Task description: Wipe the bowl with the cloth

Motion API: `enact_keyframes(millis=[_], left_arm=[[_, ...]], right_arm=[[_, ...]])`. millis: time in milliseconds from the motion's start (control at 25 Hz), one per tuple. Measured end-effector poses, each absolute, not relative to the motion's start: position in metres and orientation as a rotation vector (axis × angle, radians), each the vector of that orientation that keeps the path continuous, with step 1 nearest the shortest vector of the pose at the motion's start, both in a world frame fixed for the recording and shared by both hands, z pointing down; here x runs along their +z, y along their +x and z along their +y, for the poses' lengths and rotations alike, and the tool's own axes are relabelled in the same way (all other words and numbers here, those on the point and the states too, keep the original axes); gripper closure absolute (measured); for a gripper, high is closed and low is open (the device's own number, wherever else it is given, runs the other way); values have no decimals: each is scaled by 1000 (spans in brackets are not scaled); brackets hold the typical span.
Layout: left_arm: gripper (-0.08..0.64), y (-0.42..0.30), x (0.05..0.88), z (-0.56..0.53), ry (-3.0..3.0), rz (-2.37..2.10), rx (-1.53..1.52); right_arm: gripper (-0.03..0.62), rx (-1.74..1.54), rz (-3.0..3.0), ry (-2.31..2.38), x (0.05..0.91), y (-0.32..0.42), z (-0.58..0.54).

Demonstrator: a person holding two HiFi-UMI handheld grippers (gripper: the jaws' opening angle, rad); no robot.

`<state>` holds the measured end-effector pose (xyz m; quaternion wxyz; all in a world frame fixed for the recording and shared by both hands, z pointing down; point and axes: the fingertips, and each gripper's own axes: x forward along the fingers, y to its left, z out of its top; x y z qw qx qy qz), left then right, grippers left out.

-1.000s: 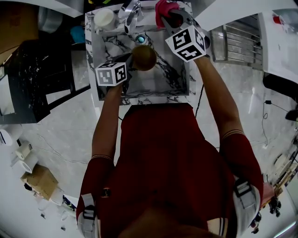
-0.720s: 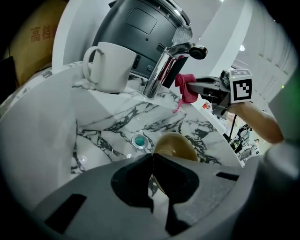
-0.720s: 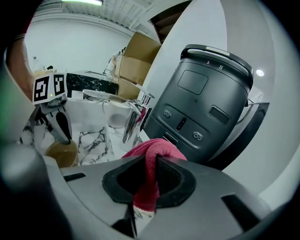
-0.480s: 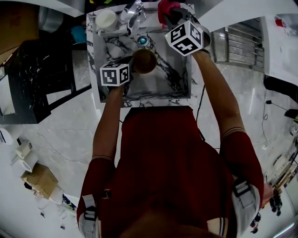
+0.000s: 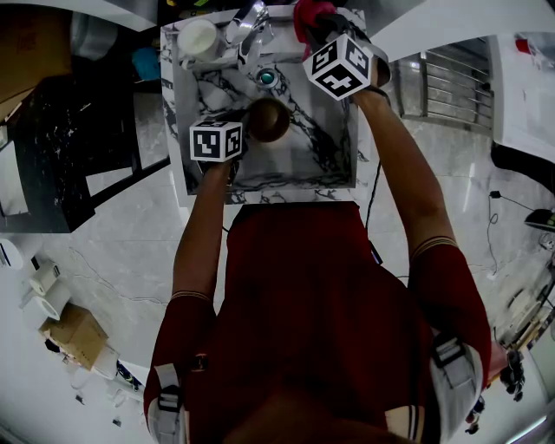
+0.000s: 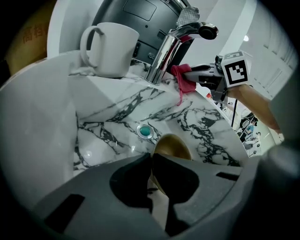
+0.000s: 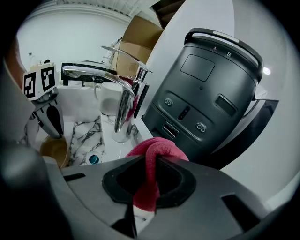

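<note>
Fingers [image 6: 129,180] of the left gripper [image 6: 151,171] drawn almost together, pinching the near rim of the brown bowl [image 6: 174,144] and holding it inside the marbled sink [image 6: 108,117]. Only a thin sliver of rim between the dark pads, nothing else in the grip. Fingers [image 7: 117,180] of the right gripper [image 7: 149,180] closed on a fold of the red cloth [image 7: 154,152], a bunched loop bulging above the pads and a short tail hanging beneath them.

Set against the head view of a second ago: both grips as before, same bowl, same cloth. Left gripper and bowl lower in the basin, now farther from the teal drain [image 5: 266,77]. Right gripper edged toward 11 o'clock in the frame.

Seen from the head: bowl at 6 o'clock of the drain, near mid-basin, with the left fingertips on its 8 o'clock edge. Cloth at 1 o'clock of the bowl, well apart from it, up by the sink's back rim just beside the chrome faucet [image 5: 247,22]. White mug [image 5: 198,36] on the ledge at 11 o'clock of the bowl. From the right gripper's own camera: bowl low at 8 o'clock, left jaws on its edge, and a dark grey appliance [image 7: 215,93] filling 1 o'clock behind the cloth.
</note>
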<state>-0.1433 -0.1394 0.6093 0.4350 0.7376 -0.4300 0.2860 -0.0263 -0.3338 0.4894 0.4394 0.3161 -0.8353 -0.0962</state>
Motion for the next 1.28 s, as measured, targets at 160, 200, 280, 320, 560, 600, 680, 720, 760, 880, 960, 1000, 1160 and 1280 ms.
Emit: enact_keyframes(millis=[160,200,280,320,560,600,680,720,760,880,960,1000,1160,1280], left_arm=[[541,-143,612,-139,1823,-1063,721],[541,-143,613,-139,1819,-1061,725],[541,-143,615,-138,1818,-1058,728],[541,-143,616,-138,1817,-1057,728],[540,-144,621,-138,1803,-1057,740],[540,-144,621,-138,1801,-1057,740],[540,-144,621,-138,1800,-1059,738],[540,-144,622,-138,1798,-1061,738],[540,-145,622,-139,1797,-1063,738],[540,-144,621,-139,1801,-1062,740],[540,-143,621,-139,1805,-1058,737],[540,-143,620,-139,1809,-1056,735],[540,-144,619,-138,1825,-1052,731],[537,-144,618,-136,1829,-1050,732]], right_arm=[[541,-214,-2061,786,493,-26,-337],[540,-209,-2057,789,494,-26,-337],[535,-202,-2051,797,496,-25,-338],[534,-199,-2048,801,497,-25,-339],[509,-168,-2040,817,500,-23,-339],[506,-162,-2041,821,500,-23,-338],[495,-151,-2043,828,499,-22,-337],[489,-146,-2043,831,499,-21,-337],[486,-140,-2044,833,499,-21,-336],[476,-119,-2053,833,499,-21,-334],[466,-100,-2063,831,498,-20,-331],[464,-90,-2070,831,498,-20,-330],[456,-51,-2101,833,497,-21,-325],[446,-33,-2116,832,497,-20,-320]])
